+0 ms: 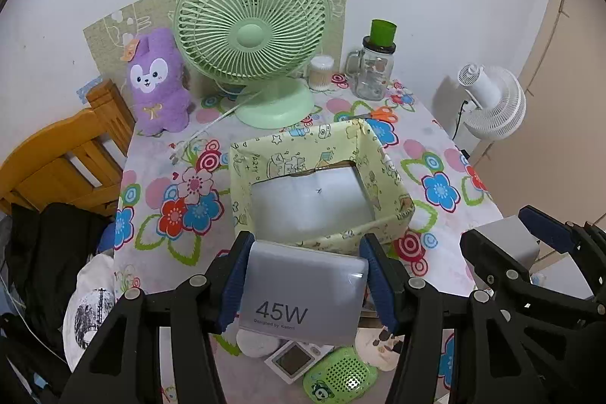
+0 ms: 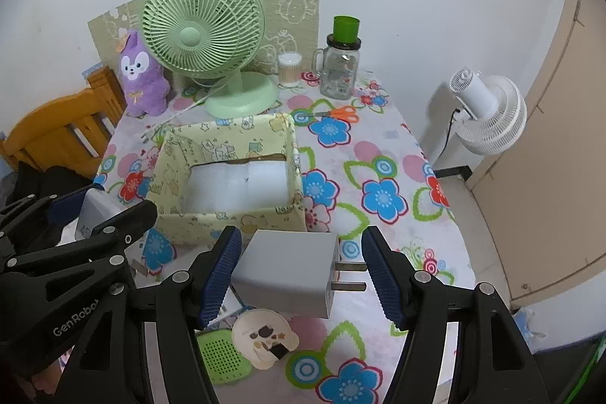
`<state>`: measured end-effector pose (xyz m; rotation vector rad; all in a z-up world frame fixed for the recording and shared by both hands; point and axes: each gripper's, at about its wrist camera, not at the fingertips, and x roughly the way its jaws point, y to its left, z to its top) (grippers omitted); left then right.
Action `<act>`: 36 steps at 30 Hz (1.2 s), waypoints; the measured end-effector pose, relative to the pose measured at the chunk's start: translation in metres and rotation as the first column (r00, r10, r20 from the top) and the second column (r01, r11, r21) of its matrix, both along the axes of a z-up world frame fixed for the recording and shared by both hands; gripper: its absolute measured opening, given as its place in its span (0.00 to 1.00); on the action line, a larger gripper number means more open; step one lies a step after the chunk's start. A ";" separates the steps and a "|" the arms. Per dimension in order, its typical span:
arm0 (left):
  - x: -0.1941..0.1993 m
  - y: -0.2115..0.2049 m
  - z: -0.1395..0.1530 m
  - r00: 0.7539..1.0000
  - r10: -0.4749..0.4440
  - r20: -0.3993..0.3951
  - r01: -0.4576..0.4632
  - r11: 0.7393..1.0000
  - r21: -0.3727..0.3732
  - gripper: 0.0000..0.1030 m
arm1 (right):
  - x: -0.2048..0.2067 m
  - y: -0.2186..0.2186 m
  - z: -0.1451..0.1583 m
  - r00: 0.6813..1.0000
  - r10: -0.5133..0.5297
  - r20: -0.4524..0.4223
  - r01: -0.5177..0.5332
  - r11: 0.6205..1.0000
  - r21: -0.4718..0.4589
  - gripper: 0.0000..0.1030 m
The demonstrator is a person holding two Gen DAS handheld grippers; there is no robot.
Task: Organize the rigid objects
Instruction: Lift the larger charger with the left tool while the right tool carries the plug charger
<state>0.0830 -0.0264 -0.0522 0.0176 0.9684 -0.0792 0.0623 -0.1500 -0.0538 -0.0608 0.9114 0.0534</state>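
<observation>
1. Left gripper (image 1: 305, 284) clenched on the 45W charger (image 1: 303, 294), pads pressed on its two short sides, up in the air just before the near wall of the yellow box (image 1: 382, 154).
2. Right gripper (image 2: 301, 277) grasping the white plug (image 2: 288, 271), one pad on its flat back, the other at its prong tips, also up before the near wall.
3. Best way: carry both over the wall, go low, then let go softly.
4. Charger's long side lying across, pad to pad. Plug's prongs (image 2: 350, 277) pointing right, towards the tabletop's right edge.
</observation>
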 end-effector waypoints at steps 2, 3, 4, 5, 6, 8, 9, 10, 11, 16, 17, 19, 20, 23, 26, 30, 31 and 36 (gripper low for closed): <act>0.005 0.000 0.001 1.000 0.007 0.005 -0.007 1.000 -0.002 0.57 | 0.006 0.000 0.001 1.000 0.010 0.003 -0.010 1.000 0.003 0.67; 0.009 0.000 0.000 1.000 0.010 0.008 -0.010 1.000 0.001 0.57 | 0.009 -0.001 0.001 1.000 0.016 0.004 -0.016 1.000 0.005 0.67; 0.012 -0.001 0.000 1.000 0.019 0.008 -0.019 1.000 0.007 0.57 | 0.014 -0.001 0.001 1.000 0.025 0.004 -0.025 1.000 0.008 0.67; 0.015 -0.001 -0.001 1.000 0.031 0.005 -0.031 0.999 0.009 0.57 | 0.020 -0.002 0.000 0.999 0.035 -0.005 -0.035 0.999 0.013 0.67; 0.019 0.000 -0.001 0.999 0.041 0.004 -0.041 0.999 0.004 0.57 | 0.024 -0.002 -0.001 0.999 0.041 -0.010 -0.041 0.999 0.016 0.67; 0.026 0.001 -0.001 0.998 0.056 0.000 -0.056 0.998 0.007 0.57 | 0.033 -0.002 -0.001 0.998 0.063 -0.011 -0.063 0.998 0.022 0.67; 0.029 0.002 -0.002 0.998 0.063 0.000 -0.063 0.998 0.011 0.57 | 0.037 -0.001 -0.001 0.997 0.072 -0.010 -0.072 0.997 0.019 0.67; 0.032 0.002 -0.003 0.998 0.070 -0.002 -0.070 0.997 0.016 0.57 | 0.043 0.000 -0.001 0.997 0.083 -0.009 -0.082 0.996 0.020 0.67; 0.036 0.003 -0.004 0.997 0.077 -0.005 -0.077 0.997 0.019 0.57 | 0.048 0.000 -0.001 0.996 0.089 -0.010 -0.089 0.996 0.025 0.67; 0.054 0.006 -0.012 0.995 0.098 -0.018 -0.097 0.995 0.028 0.57 | 0.073 0.003 -0.002 0.994 0.111 -0.007 -0.111 0.993 0.038 0.67; 0.058 0.007 -0.014 0.995 0.102 -0.022 -0.101 0.995 0.027 0.57 | 0.077 0.003 -0.002 0.994 0.113 -0.008 -0.113 0.993 0.040 0.67; 0.064 0.008 -0.018 0.994 0.107 -0.028 -0.106 0.994 0.026 0.57 | 0.086 0.005 -0.005 0.993 0.118 -0.013 -0.117 0.992 0.040 0.67; 0.067 0.009 -0.020 0.994 0.109 -0.031 -0.108 0.994 0.027 0.57 | 0.091 0.006 -0.007 0.993 0.120 -0.016 -0.119 0.992 0.041 0.67; 0.076 0.012 -0.029 0.992 0.113 -0.046 -0.112 0.993 0.033 0.57 | 0.101 0.009 -0.011 0.992 0.125 -0.024 -0.124 0.991 0.044 0.67; 0.083 0.015 -0.038 0.991 0.118 -0.065 -0.116 0.993 0.031 0.57 | 0.111 0.013 -0.018 0.991 0.129 -0.038 -0.127 0.991 0.042 0.67; 0.091 0.019 -0.048 0.989 0.119 -0.082 -0.118 0.993 0.026 0.57 | 0.122 0.016 -0.026 0.992 0.118 -0.055 -0.115 0.992 0.046 0.67; 0.093 0.020 -0.050 0.989 0.117 -0.086 -0.116 0.993 0.026 0.57 | 0.124 0.016 -0.028 0.992 0.110 -0.054 -0.107 0.993 0.050 0.67; 0.101 0.021 -0.064 0.987 0.107 -0.119 -0.106 0.994 0.014 0.57 | 0.135 0.019 -0.035 0.992 0.103 -0.071 -0.099 0.993 0.062 0.67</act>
